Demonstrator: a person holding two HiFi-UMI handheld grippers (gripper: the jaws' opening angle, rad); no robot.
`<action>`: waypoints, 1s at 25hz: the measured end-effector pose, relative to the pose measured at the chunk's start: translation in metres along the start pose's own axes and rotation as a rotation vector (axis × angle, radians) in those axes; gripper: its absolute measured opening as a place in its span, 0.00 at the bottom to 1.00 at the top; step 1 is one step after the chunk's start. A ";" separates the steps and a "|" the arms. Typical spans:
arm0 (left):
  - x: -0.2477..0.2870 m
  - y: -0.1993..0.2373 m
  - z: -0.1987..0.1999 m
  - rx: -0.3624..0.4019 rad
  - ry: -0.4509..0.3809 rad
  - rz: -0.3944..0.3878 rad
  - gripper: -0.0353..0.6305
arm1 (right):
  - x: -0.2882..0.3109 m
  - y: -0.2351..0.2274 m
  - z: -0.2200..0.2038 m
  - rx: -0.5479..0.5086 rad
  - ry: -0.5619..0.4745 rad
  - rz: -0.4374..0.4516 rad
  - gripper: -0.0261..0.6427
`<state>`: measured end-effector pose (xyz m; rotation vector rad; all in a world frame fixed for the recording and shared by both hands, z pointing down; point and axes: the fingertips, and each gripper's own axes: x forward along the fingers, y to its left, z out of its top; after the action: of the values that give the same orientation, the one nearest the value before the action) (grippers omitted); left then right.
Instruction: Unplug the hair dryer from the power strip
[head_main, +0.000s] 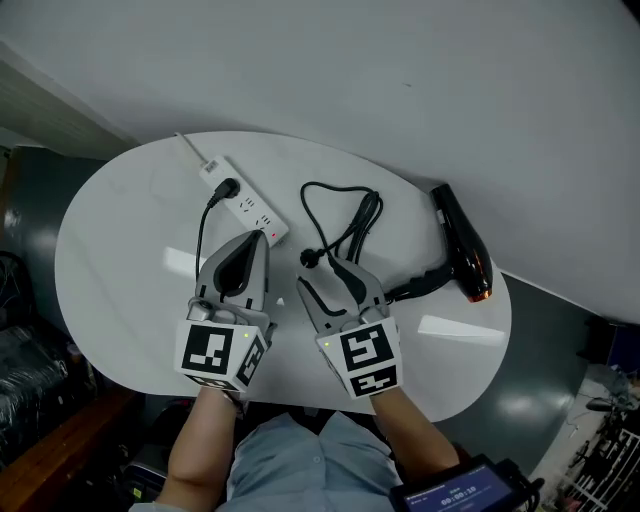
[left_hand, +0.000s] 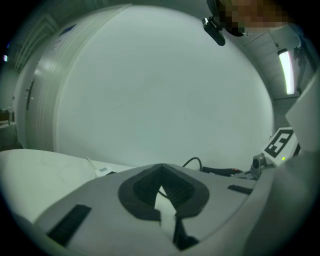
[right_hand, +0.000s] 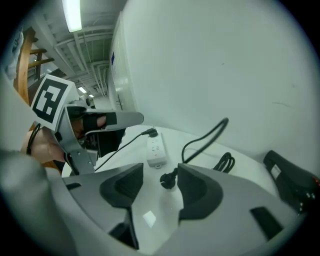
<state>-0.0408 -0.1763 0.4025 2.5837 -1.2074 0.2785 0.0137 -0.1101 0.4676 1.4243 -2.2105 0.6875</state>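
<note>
Head view: the black hair dryer (head_main: 460, 245) lies right of the right gripper (head_main: 326, 276), its plug (head_main: 310, 258) at the tips.
Left gripper view: the left gripper (left_hand: 160, 169) is pressed together, empty.
Right gripper view: jaws spread, plug loose between them, power strip (right_hand: 156, 150) beyond.

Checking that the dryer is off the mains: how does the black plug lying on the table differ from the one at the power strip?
The loose plug lies on the table, in no socket; the other plug sits in the power strip. The loose plug's cord loops to the hair dryer; the other plug's cord runs toward the table's near edge. Both are black.
</note>
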 end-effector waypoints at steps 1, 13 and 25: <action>-0.007 -0.006 0.006 0.001 -0.013 0.004 0.05 | -0.008 0.002 0.004 -0.005 -0.018 0.001 0.36; -0.120 -0.068 0.144 0.123 -0.312 0.183 0.05 | -0.148 0.041 0.149 -0.228 -0.520 0.041 0.09; -0.164 -0.092 0.182 0.229 -0.415 0.281 0.05 | -0.188 0.053 0.187 -0.277 -0.647 0.052 0.04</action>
<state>-0.0635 -0.0613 0.1685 2.7485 -1.7827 -0.0795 0.0223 -0.0715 0.2003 1.5947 -2.6846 -0.1020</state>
